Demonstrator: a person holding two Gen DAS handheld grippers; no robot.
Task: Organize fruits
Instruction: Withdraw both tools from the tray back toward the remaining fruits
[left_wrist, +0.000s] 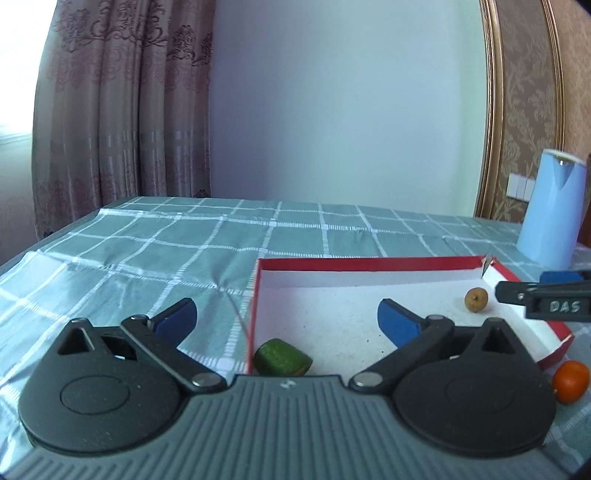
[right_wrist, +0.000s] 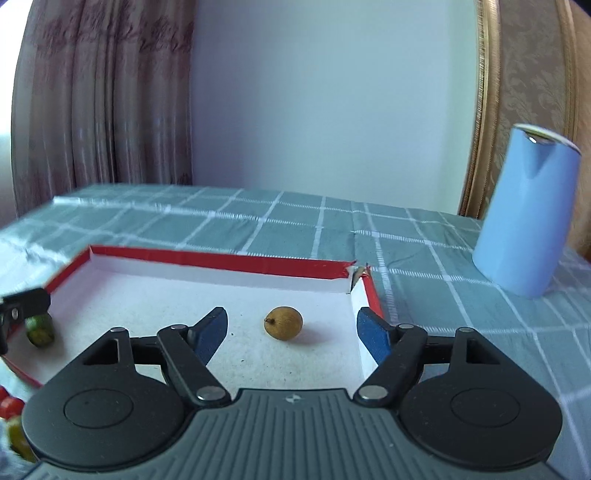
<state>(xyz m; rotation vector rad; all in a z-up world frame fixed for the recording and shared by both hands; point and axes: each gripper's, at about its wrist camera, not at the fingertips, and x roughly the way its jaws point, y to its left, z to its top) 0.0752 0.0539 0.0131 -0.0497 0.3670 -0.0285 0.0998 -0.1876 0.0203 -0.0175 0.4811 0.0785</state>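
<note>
A: Where's the fruit?
B: Two in the box (left_wrist: 369, 263); a green fruit (left_wrist: 283, 357) at its near left corner, a brown fruit (right_wrist: 283, 321) near the far right corner; an orange fruit (left_wrist: 570, 381) lies on the cloth (left_wrist: 147, 236) just outside the box's right wall.
A: The grippers?
B: Left gripper (left_wrist: 287, 320) spread wide, holding nothing, green fruit low between its fingers; right gripper (right_wrist: 291, 329) spread too, brown fruit between its tips, untouched; a blue cylinder (right_wrist: 526, 210) stands on the cloth, far right.
</note>
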